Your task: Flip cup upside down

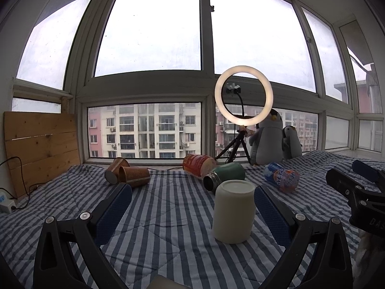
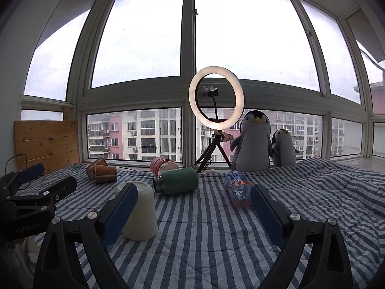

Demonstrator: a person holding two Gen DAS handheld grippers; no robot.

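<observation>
The bed [image 1: 168, 216], covered in a blue-and-white striped quilt, carries everything here. At its far edge, by the window, stand 2 plush penguins [image 2: 252, 142] and a lit ring light [image 2: 216, 103] on a tripod. Lying on their sides further in are a green flask [image 2: 178, 180], a red patterned cup [image 1: 198, 168], 2 brown paper cups [image 1: 130, 175] and a crushed plastic bottle [image 1: 281, 177]. The left tool [image 1: 192, 200] is spread wide and holds nothing; the right tool [image 2: 193, 201] is likewise wide and empty. The white cup [image 1: 233, 210] stands mouth down on the quilt, base up, just beside the left tool's right finger without clear contact. By this, the flip looks done; only drawing the tools away seems left.
</observation>
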